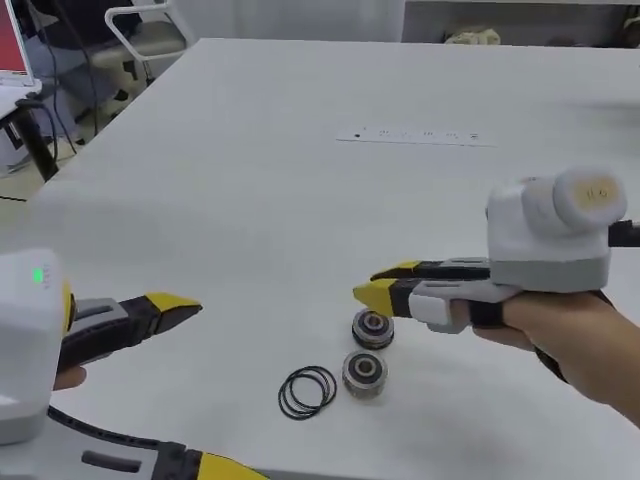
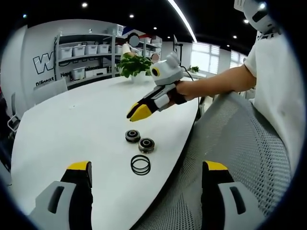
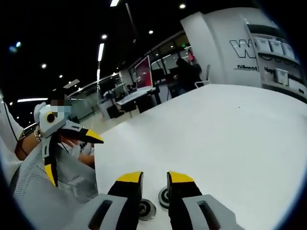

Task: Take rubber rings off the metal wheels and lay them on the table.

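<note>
since the right gripper hangs just above the far wheel with its jaws almost together, a slim gap and nothing in it, this looks like the run-up to picking a ring off that wheel. the near wheel sits right beside the far one, close to the person's edge of the table. a small pile of loose rubber rings lies flat just next to it. the left gripper waits well off to the side, jaws wide apart and empty. no way to tell how many rings are left on either wheel, it's too small to see.

imo the left gripper should go in first and pin the wheel by its flat face or hub, because these probably roll or skid on a smooth top. then the right tips should catch only the rubber at the rim edge, not clamp the metal, and roll it off over one side. the ring can go down by the pile, clear of both wheels.
</note>
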Available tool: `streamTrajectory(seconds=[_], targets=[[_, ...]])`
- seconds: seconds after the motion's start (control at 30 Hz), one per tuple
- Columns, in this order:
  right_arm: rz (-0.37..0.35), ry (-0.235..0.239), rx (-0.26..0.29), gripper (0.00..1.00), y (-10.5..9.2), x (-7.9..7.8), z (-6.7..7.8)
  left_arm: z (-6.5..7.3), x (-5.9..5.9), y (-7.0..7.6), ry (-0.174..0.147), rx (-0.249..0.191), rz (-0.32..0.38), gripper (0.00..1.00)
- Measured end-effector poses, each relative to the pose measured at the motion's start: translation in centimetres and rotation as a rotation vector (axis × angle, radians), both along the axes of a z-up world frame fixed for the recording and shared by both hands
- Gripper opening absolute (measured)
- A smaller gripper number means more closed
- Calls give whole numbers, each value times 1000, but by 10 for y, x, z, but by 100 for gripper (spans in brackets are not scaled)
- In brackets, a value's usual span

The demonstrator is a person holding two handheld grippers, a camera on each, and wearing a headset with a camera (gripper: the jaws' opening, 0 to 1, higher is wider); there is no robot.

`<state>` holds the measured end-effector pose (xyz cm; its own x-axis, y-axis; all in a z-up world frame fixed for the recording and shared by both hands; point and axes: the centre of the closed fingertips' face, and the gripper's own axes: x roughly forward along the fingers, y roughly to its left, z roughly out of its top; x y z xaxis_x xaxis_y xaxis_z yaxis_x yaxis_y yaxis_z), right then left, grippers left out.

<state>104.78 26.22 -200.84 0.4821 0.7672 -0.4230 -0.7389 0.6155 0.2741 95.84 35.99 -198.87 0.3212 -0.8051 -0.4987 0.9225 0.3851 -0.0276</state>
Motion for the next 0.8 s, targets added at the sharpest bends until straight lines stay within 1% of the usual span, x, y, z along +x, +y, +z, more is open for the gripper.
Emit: streamTrajectory(seconds=[0.07, 0.13, 0.27, 0.3, 0.37, 0.4, 0.5, 0.67, 0.7, 0.73, 0.8], targets=[[8, -13, -29, 17, -3, 0, -5, 2, 1, 0, -18, 6, -9, 93], [1, -23, -55, 17, -8, 2, -10, 6, 1, -1, -34, 11, -20, 93], [-8, -14, -87, 17, -15, 4, -18, 19, 1, -10, -58, -14, -58, 90], [-8, -12, -98, 17, -17, 4, -21, 24, 2, -14, -68, -25, -71, 89], [-8, -9, -123, 17, -21, 4, -27, 30, 4, -18, -87, -33, -92, 88], [-3, -3, -142, 17, -23, 2, -31, 35, 7, -20, -99, -35, -101, 87], [8, 4, -173, 17, -26, 0, -38, 44, 16, -24, -119, -36, -114, 87], [18, 15, -198, 18, -28, -3, -45, 56, 32, -31, -165, -20, -152, 86], [18, 18, -207, 18, -29, -3, -46, 59, 36, -34, -175, -8, -165, 86], [19, 21, -214, 18, -30, -4, -48, 59, 38, -34, -180, -1, -169, 85], [26, 38, -245, 18, -32, -7, -56, 65, 49, -39, -218, 34, -183, 84]])
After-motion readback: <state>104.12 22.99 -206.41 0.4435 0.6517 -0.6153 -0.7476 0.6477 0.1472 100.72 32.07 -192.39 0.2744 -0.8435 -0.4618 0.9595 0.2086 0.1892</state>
